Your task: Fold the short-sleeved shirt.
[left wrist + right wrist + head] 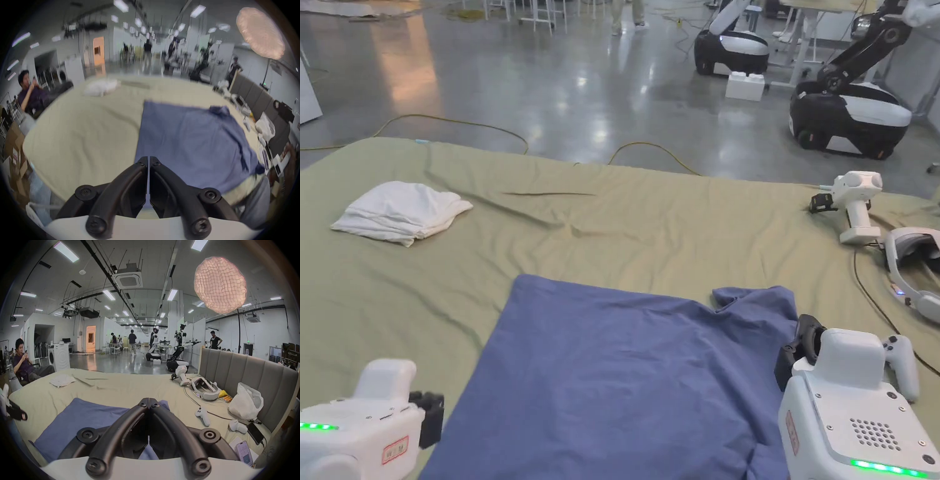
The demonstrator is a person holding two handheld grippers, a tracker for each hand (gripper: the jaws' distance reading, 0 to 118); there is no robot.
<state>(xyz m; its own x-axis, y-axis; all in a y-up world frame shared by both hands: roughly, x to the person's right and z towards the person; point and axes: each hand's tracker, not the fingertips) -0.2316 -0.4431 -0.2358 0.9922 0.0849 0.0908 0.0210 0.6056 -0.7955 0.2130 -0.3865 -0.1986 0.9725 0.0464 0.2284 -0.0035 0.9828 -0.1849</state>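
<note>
My right gripper and left gripper hover low with jaws pressed together, gripping nothing, I judge ready to fold. The blue shirt lies flat on the olive bedsheet, long axis running left to right, collar end toward my right.

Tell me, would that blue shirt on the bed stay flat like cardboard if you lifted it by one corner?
Probably not. The blue cotton-looking short-sleeved shirt lies in soft wrinkles, its sleeve crumpled, so it would likely droop and swing. It looks thin, so probably light. Pushed, it would likely bunch up on the olive bedsheet rather than slide.
</note>
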